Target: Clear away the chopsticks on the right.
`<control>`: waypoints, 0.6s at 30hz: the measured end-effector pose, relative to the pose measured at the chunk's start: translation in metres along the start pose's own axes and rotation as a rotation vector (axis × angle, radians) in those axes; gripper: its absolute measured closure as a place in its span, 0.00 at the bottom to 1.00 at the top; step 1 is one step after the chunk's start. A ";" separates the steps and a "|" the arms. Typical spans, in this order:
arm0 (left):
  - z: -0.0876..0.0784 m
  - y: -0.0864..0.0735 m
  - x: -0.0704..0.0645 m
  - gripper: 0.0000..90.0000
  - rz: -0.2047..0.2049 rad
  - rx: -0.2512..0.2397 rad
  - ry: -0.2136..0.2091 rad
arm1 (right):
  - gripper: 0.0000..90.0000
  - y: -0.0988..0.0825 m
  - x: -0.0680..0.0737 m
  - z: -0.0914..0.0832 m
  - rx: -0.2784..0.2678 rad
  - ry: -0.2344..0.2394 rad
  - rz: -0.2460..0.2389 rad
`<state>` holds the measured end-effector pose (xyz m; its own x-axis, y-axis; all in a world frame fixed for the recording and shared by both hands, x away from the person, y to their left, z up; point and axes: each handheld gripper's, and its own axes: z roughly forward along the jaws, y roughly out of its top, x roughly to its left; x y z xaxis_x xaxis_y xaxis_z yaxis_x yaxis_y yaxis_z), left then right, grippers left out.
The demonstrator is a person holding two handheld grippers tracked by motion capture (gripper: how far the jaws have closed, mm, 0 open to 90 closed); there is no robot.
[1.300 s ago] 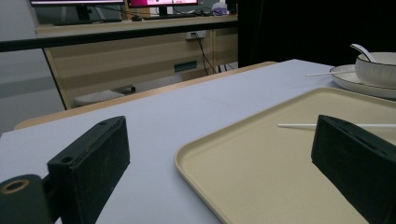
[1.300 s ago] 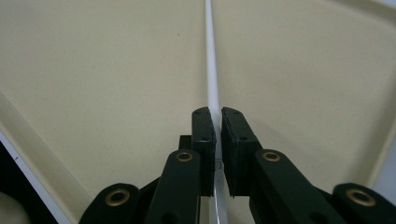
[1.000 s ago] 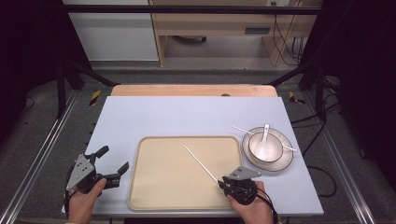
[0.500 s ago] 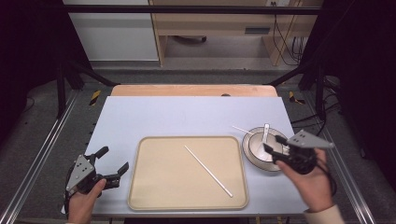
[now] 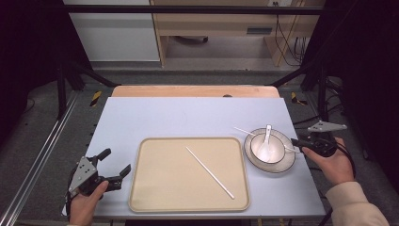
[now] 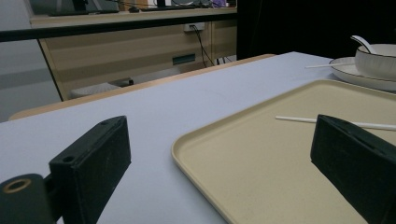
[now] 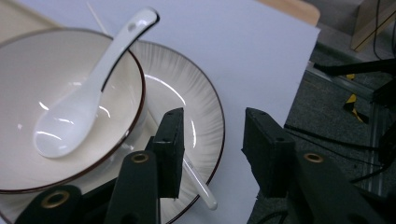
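- Right tongs (image 5: 295,142): I've got them at the right edge of the round white ribbed plate w/ dark rim (image 5: 286,165); the hand comes in from off the worktop's right side.
- Right gripper view: the right tongs (image 7: 212,151) stand partly open, jaws have just been closing. Nothing is clamped. One jaw sits over the plate (image 7: 187,98), the other over the bare worktop edge.
- White plastic chopstick on the plate (image 7: 198,183): it lies across the plate rim, its end poking out just past the jaw over the plate. It's beside that jaw, not between the pads; can't tell if they touch.
- White ceramic bowl w/ dark rim (image 5: 267,148) stands on the plate. A white ceramic soup spoon (image 5: 265,145) rests in it, handle leaning over the far rim.
- Second white chopstick (image 5: 210,172): lies diagonally, flat on the beige rectangular plastic tray (image 5: 155,197), mid-worktop, well apart from the plate.
- Left tongs (image 5: 115,166): I hold them near the front left corner of the pale blue-grey worktop (image 5: 188,115), just left of the tray. Left gripper view: left tongs (image 6: 224,163) wide apart, empty, low over the surface, looking across the tray corner (image 6: 196,144).
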<state>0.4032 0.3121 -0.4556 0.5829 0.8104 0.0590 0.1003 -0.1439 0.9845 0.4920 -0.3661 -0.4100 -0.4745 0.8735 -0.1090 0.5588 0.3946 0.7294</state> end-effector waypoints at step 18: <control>0.002 -0.001 -0.002 0.06 0.013 0.016 -0.016 | 0.67 -0.012 0.007 0.033 0.088 0.075 -0.147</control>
<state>0.4036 0.3098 -0.4566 0.5972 0.7992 0.0685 0.1056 -0.1631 0.9809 0.5045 -0.3552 -0.4420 -0.6034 0.7818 -0.1572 0.5353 0.5431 0.6469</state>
